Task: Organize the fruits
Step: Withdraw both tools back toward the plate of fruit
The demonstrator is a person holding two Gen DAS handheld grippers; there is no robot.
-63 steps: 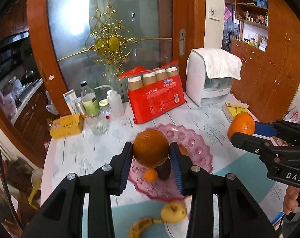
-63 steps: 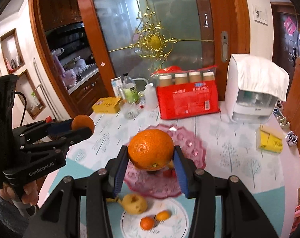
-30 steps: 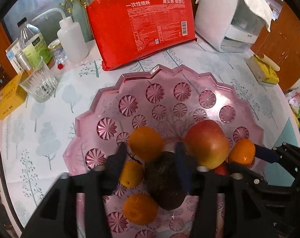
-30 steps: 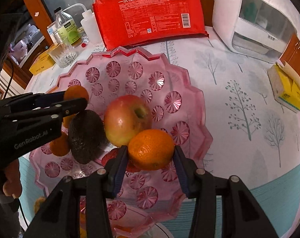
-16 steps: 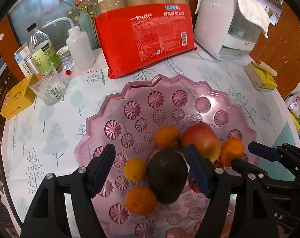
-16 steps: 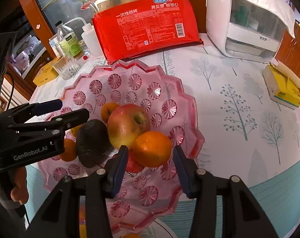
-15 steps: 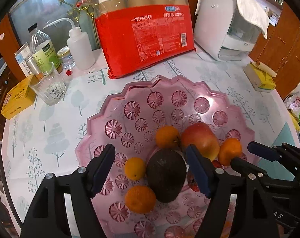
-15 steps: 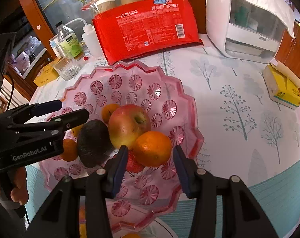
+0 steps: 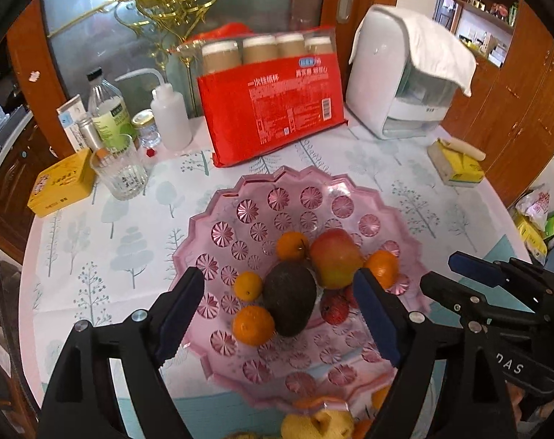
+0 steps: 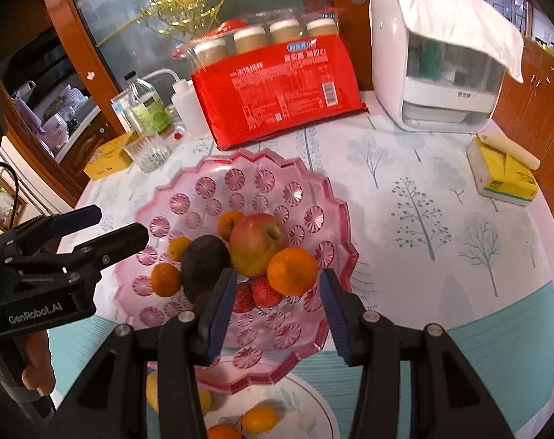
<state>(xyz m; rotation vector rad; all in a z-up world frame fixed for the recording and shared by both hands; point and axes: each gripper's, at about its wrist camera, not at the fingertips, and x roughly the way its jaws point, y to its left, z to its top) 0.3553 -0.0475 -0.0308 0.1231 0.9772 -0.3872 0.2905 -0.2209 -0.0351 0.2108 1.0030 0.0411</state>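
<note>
Pink glass fruit dish (image 9: 240,197) is seen at table centre, on a tree-print cloth (image 9: 105,241). Fruit is piled in the near half of the dish: avocado (image 9: 289,298) in the middle, red-yellow apple (image 9: 335,258) touching it on the right, small orange (image 9: 292,245) behind, two more small oranges (image 9: 248,285) (image 9: 253,325) to the avocado's left, a larger orange (image 10: 292,265) on the apple's right, red fruit (image 10: 264,294) tucked under apple and large orange; kind cannot be told.

L gripper (image 9: 279,323) is held above the dish, pointed steeply down. Its jaws are opening, set wide apart; nothing is pressed by the pads. Avocado and oranges are seen between them but lie lower, in the dish.

R gripper (image 10: 277,316) is held above the dish's near-right part. Jaws are moderately apart; large orange is seen in the gap just ahead of the pads, resting on the pile, w/ visible space each side. Nothing is gripped.

Near edge: white plate (image 10: 313,413) w/ two small oranges (image 10: 258,419) and a yellow fruit (image 9: 317,424), partly hidden under the dish rim.

Behind dish: red pack of paper cups (image 9: 273,109), white appliance w/ cloth over it (image 9: 405,69), squeeze bottle (image 9: 169,117), glass tumbler (image 9: 119,172), yellow box (image 9: 61,186). Tissue pack (image 9: 456,164) is at far right.
</note>
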